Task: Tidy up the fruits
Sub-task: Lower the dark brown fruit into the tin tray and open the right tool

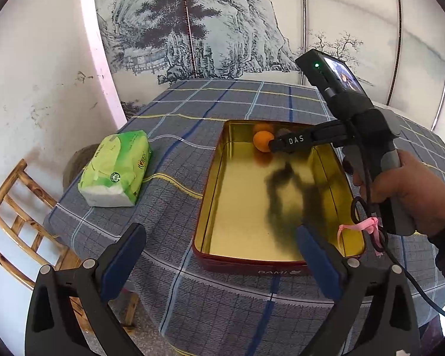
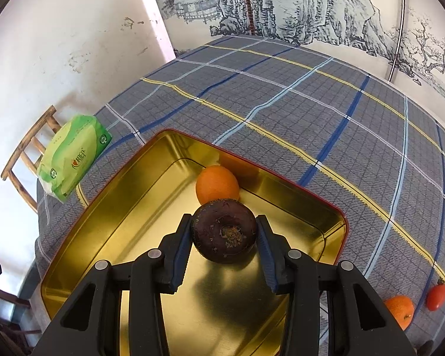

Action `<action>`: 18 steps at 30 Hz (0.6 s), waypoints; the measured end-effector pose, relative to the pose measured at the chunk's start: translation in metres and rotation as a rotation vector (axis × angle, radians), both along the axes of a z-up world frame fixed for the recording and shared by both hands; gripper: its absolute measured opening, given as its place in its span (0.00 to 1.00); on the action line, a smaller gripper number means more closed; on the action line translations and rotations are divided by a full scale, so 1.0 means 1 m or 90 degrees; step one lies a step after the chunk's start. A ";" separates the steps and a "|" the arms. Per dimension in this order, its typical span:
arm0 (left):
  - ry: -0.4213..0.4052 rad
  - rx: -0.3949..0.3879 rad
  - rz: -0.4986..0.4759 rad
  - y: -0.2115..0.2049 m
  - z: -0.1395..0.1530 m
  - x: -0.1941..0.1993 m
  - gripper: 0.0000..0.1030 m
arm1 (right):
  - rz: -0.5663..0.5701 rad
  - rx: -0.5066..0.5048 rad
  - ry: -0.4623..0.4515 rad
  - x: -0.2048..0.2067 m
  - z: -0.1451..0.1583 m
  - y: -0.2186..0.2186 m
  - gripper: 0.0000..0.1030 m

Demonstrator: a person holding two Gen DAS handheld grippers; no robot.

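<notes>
Left wrist view: right gripper (image 1: pixel 272 144) fingertips partly hidden behind orange (image 1: pixel 262 144); dark fruit barely visible there, kind unclear. Tin (image 1: pixel 210 178) near rim partly covered by left gripper (image 1: pixel 219 264) finger. Chair (image 1: pixel 17 216) cut off at picture edge.

Right wrist view: orange in tin (image 2: pixel 215 184) lower part hidden behind dark round fruit (image 2: pixel 224 233). Second orange (image 2: pixel 400 310) partly covered by gripper body. Small red fruit (image 2: pixel 436 296) too small to ID.

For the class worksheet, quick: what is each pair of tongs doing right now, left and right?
Left tongs: open, holding nothing, at the near rim of the gold tin.
Right tongs: closed on a dark brown round fruit, over the tin.
</notes>
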State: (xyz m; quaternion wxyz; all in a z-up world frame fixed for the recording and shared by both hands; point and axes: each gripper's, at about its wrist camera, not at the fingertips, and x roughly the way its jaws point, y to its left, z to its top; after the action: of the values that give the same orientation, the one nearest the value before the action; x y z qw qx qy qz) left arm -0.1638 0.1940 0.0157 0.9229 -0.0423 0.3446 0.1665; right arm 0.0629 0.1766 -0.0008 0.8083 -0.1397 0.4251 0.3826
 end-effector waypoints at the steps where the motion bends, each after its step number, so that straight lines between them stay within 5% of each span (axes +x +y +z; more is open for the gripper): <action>1: 0.002 0.000 0.002 0.001 -0.001 0.000 0.97 | 0.001 0.005 0.003 0.000 0.000 0.000 0.43; 10: 0.002 -0.001 0.007 0.001 -0.002 -0.002 0.97 | -0.004 0.052 -0.016 -0.008 0.017 -0.013 0.49; 18: -0.012 0.013 -0.018 -0.013 0.003 -0.008 0.97 | -0.030 0.150 -0.060 -0.045 0.049 -0.094 0.54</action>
State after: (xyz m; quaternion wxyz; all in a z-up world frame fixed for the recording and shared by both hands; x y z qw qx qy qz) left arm -0.1716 0.1814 0.0188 0.9286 -0.0299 0.3350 0.1568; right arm 0.0180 0.0827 0.0483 0.8469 -0.0516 0.3420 0.4038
